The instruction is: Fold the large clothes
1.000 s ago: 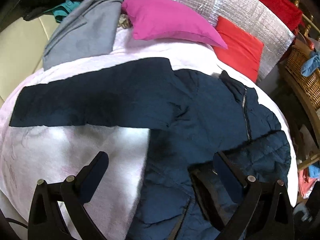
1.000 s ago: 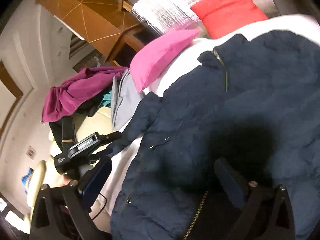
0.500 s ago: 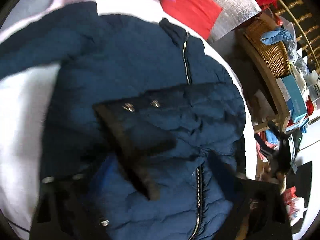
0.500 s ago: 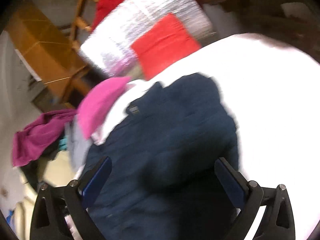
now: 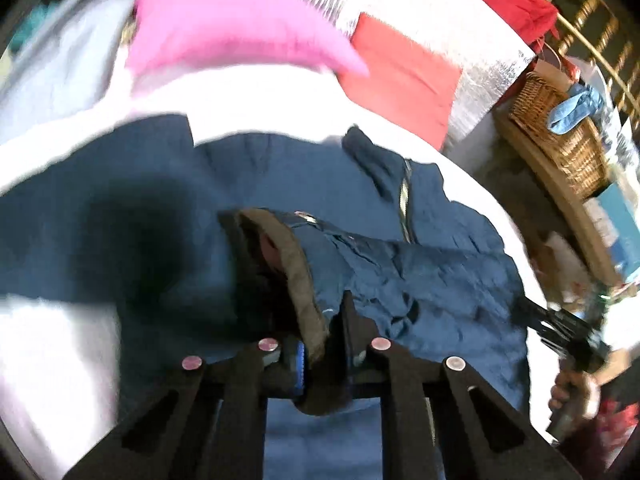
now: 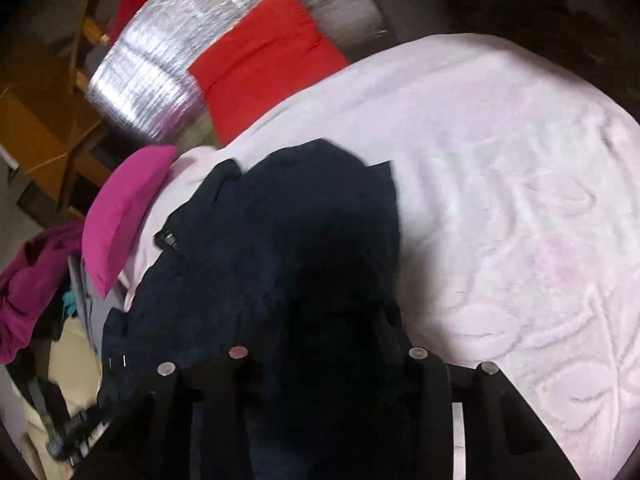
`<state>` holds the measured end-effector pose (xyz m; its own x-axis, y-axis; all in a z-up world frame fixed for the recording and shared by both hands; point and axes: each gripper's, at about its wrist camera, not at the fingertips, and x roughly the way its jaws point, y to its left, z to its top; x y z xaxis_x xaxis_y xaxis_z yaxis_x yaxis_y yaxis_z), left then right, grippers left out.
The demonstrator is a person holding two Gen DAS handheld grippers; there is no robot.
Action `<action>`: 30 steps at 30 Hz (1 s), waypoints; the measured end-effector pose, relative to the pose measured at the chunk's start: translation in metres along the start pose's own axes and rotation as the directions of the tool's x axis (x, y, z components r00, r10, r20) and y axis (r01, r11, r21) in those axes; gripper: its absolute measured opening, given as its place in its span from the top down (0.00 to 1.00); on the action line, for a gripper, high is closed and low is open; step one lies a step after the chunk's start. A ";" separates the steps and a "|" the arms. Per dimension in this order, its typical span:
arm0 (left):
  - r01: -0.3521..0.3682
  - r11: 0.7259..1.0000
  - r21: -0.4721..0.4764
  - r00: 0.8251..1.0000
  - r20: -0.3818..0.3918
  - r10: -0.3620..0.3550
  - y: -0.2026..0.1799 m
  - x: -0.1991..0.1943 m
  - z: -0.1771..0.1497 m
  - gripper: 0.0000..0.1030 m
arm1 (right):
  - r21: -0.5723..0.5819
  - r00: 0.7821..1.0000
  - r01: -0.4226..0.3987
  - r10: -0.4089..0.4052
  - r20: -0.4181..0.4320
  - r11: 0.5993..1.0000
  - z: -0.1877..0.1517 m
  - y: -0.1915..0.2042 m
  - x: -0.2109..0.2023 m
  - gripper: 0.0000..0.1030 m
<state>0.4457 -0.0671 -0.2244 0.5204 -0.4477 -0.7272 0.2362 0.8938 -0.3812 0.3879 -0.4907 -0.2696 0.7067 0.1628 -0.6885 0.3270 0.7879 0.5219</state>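
A navy quilted jacket (image 5: 420, 272) lies zipper-up on a pale pink bedspread (image 5: 248, 92). One sleeve is folded across its chest. My left gripper (image 5: 320, 344) is shut on that sleeve's cuff (image 5: 296, 272), which shows a brownish lining. In the right wrist view the jacket (image 6: 280, 232) fills the lower left on the bedspread (image 6: 520, 200). My right gripper (image 6: 324, 360) is shut on dark jacket fabric that hides its fingertips. The right gripper also shows in the left wrist view (image 5: 568, 328), at the jacket's right edge.
A magenta pillow (image 5: 232, 28) and a red pillow (image 5: 404, 76) lie at the bed's head against a silver quilted panel (image 6: 160, 64). A wicker basket (image 5: 560, 132) stands on a shelf at right. A grey garment (image 5: 60, 68) and a purple garment (image 6: 28, 292) are piled at left.
Both grippers have gone from open to shut. The left one has closed on the folded sleeve's cuff, and the right one on the jacket's fabric. Both views have shifted.
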 end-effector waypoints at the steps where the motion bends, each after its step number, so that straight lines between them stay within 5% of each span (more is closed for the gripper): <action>1: -0.026 0.999 0.020 0.999 0.032 0.025 -0.005 0.001 0.011 0.87 | -0.015 1.000 -0.011 0.011 -0.002 1.000 0.000 0.005 0.002 0.65; 6: -0.127 0.986 0.105 0.985 0.133 0.112 -0.014 0.018 0.058 0.88 | -0.057 0.993 -0.114 0.116 0.023 0.992 0.004 0.026 -0.001 0.66; 8: -0.153 0.983 0.104 0.986 0.085 0.144 -0.009 0.038 0.060 0.86 | -0.081 0.995 -0.094 0.096 0.015 0.992 0.001 0.033 0.006 0.66; 11: -0.284 0.951 0.121 0.955 -0.057 0.292 0.010 0.072 0.050 0.74 | -0.125 0.999 -0.039 0.035 -0.036 0.991 -0.003 0.038 0.023 0.65; 14: -0.247 0.965 0.091 0.964 -0.076 0.254 0.017 0.060 0.052 0.72 | -0.126 0.998 -0.056 0.054 -0.015 0.990 -0.001 0.043 0.007 0.48; 16: -0.251 0.965 0.074 0.967 -0.019 0.254 0.020 0.034 0.057 0.65 | -0.132 0.993 -0.095 0.103 0.050 0.987 0.000 0.049 -0.012 0.37; 18: -0.257 0.964 0.067 0.966 0.033 0.255 0.020 0.010 0.062 0.49 | -0.149 0.984 -0.116 0.134 0.117 0.982 0.001 0.058 -0.030 0.29; 21: -0.271 0.962 0.042 0.957 0.124 0.264 0.039 -0.037 0.064 0.33 | -0.182 0.971 -0.162 0.189 0.144 0.970 -0.003 0.084 -0.038 0.29; 24: -0.352 0.936 -0.031 0.922 0.161 0.352 0.078 -0.069 0.060 0.26 | -0.239 0.987 -0.092 0.121 0.110 0.967 -0.009 0.115 -0.020 0.37; 26: -0.395 0.911 -0.114 0.901 0.143 0.409 0.115 -0.082 0.056 0.26 | -0.264 0.992 -0.095 0.114 0.060 0.960 -0.020 0.133 0.000 0.58; 30: -0.398 0.855 -0.333 0.896 0.060 0.440 0.199 -0.104 0.042 0.27 | -0.307 0.999 0.032 -0.024 0.029 0.951 -0.044 0.154 0.037 0.61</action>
<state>0.4729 0.1586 -0.2003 0.6191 -0.0058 -0.7853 -0.2785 0.9334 -0.2264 0.4361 -0.3373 -0.2371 0.7162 0.1265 -0.6864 0.1411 0.9369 0.3199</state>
